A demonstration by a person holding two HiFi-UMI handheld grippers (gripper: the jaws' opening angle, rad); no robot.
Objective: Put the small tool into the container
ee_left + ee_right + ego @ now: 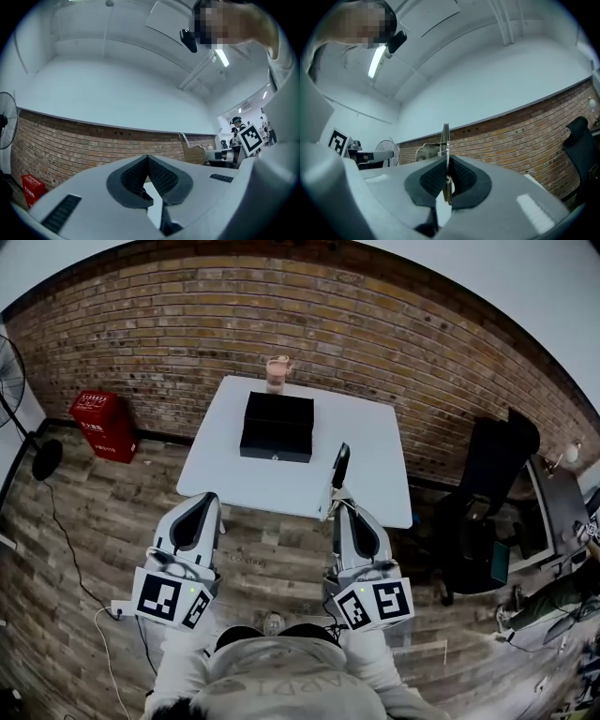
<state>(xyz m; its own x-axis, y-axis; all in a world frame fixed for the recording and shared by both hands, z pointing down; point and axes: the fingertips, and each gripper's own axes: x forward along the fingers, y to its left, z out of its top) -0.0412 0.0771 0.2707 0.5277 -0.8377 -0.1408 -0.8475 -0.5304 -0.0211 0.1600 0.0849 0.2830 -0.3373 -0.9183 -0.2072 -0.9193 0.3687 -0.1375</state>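
Brick walling runs behind a white tabletop (375, 451) that stands on a wood-plank floor (103, 521). A red box (103, 423) sits against the wall at the left, with a standing fan (11, 371) at the far left edge. A black office chair (492, 484) stands to the right of the tabletop.

On the tabletop lie 2 things: a black container (277, 426) near the middle, lid down, and a pinkish cup (277, 374) just behind it at the far edge.

The person holds both grippers out short of the near edge of the tabletop, side by side and well apart. The left tongs (208, 497) have their ribbed pads (161, 176) meeting at the tips with nothing between them. The right tongs (339, 495) are clamped on the small tool (340, 465). In the head view its dark end juts out past the tips, over the near edge of the tabletop. In the right gripper view it shows as a thin metal strip, edge-on and upright, pinched between the pads. The tool is clear of the container, which lies farther back and to the left of it.
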